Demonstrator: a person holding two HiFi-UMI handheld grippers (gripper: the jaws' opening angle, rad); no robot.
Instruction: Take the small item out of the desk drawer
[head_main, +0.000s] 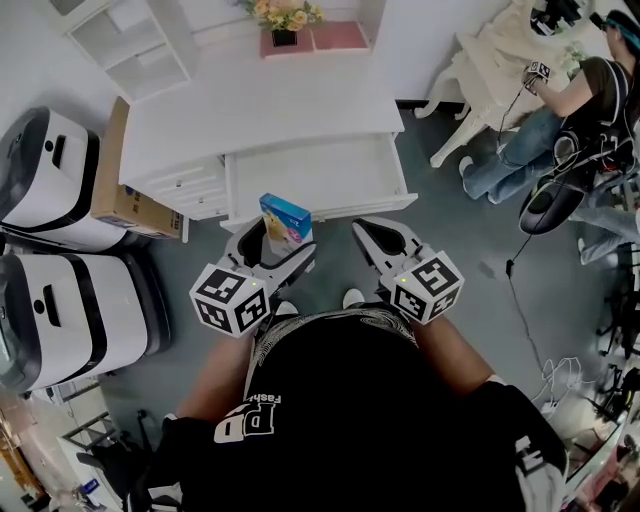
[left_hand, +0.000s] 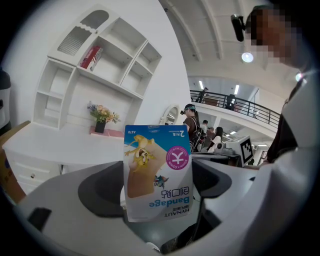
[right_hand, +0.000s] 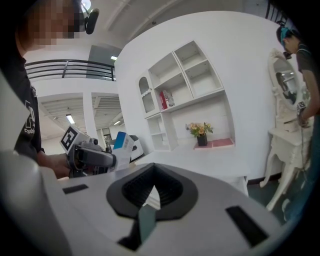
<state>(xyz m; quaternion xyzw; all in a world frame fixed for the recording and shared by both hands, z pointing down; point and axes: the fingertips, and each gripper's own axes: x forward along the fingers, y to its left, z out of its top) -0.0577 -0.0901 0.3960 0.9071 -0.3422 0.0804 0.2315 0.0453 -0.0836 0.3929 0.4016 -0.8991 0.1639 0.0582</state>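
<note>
A small blue and white bandage box (head_main: 285, 222) is held upright just in front of the white desk (head_main: 250, 110), and my left gripper (head_main: 283, 246) is shut on it. In the left gripper view the box (left_hand: 157, 170) fills the space between the jaws, its print upside down. The desk drawer (head_main: 312, 178) stands pulled out, and its white inside shows nothing in it. My right gripper (head_main: 373, 233) hovers beside the left one, in front of the drawer's right half. Its jaws (right_hand: 150, 192) meet with nothing between them.
Two large white and black machines (head_main: 55, 180) (head_main: 75, 320) and a cardboard box (head_main: 125, 195) stand left of the desk. A flower pot (head_main: 284, 22) and a pink tray (head_main: 338, 37) sit at the desk's back. A seated person (head_main: 565, 120) is at the right.
</note>
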